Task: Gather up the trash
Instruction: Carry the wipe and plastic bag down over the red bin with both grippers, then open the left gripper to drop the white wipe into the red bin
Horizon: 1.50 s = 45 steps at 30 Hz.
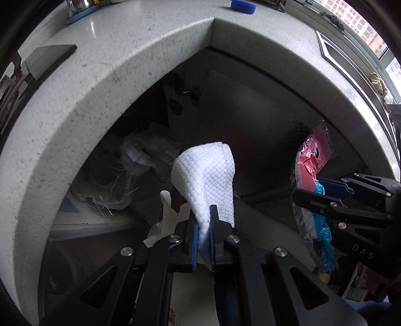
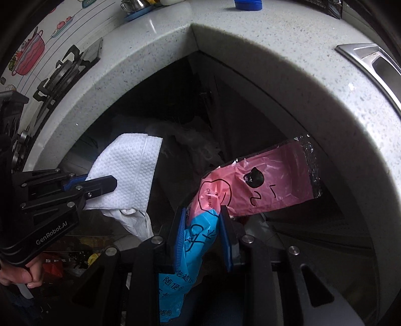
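Note:
My left gripper (image 1: 204, 213) is shut on a white dimpled paper towel (image 1: 208, 180), which sticks out past the fingertips; a thin white plastic scrap (image 1: 166, 215) hangs beside it. In the right wrist view the same towel (image 2: 130, 173) shows at left in the left gripper (image 2: 110, 183). My right gripper (image 2: 203, 213) is shut on a pink and blue plastic snack wrapper (image 2: 253, 188), which juts up to the right. That wrapper (image 1: 313, 160) and the right gripper (image 1: 308, 188) appear at the right of the left wrist view. Both grippers point down below the counter's inner corner.
A speckled white L-shaped countertop (image 1: 100, 82) curves overhead. Beneath it lie clear plastic bags and clutter (image 1: 142, 153) against dark cabinet doors (image 1: 250, 112). A sink (image 2: 376, 65), a gas hob (image 2: 67, 67), a blue lid (image 1: 243, 6) and a steel pot (image 1: 80, 5) are on the counter. A hand (image 2: 22, 273) holds the left gripper.

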### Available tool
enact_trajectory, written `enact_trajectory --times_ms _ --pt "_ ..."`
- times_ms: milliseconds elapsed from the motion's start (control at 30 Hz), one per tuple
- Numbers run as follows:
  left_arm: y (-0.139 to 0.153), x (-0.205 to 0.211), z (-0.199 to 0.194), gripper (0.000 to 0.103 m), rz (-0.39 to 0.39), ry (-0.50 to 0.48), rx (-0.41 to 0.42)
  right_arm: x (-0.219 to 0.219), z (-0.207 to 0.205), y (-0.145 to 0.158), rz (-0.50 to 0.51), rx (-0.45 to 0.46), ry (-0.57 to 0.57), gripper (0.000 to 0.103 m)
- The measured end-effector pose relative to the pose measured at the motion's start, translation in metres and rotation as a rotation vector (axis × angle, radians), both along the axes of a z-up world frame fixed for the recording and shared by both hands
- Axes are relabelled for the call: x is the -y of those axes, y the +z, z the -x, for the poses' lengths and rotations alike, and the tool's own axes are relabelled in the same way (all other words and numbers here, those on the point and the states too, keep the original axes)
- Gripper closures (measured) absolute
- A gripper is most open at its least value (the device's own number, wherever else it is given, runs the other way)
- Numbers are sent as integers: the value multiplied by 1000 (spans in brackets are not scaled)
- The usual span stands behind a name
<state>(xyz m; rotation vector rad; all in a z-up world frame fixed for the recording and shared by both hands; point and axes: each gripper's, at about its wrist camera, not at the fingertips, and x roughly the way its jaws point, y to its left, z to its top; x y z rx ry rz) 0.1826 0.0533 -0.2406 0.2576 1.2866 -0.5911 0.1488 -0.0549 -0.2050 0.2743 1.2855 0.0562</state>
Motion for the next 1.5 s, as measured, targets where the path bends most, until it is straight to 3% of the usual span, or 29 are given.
enact_trajectory --times_ms 500,667,933,1267,1500 --pt "-164 15 -9 97 -28 -32 -105 -6 -16 -153 -18 -73 -6 79" --pt "-199 31 -11 97 -39 -89 -111 7 -12 -193 -9 -94 -38 79" --pt "-236 56 -13 97 -41 -152 -138 30 -6 -228 5 -102 -96 79" --pt "-266 87 -15 97 -71 -254 -156 49 9 -239 13 -143 -182 79" --pt "-276 91 -18 92 -73 -256 -178 49 7 -248 11 -149 -196 79"
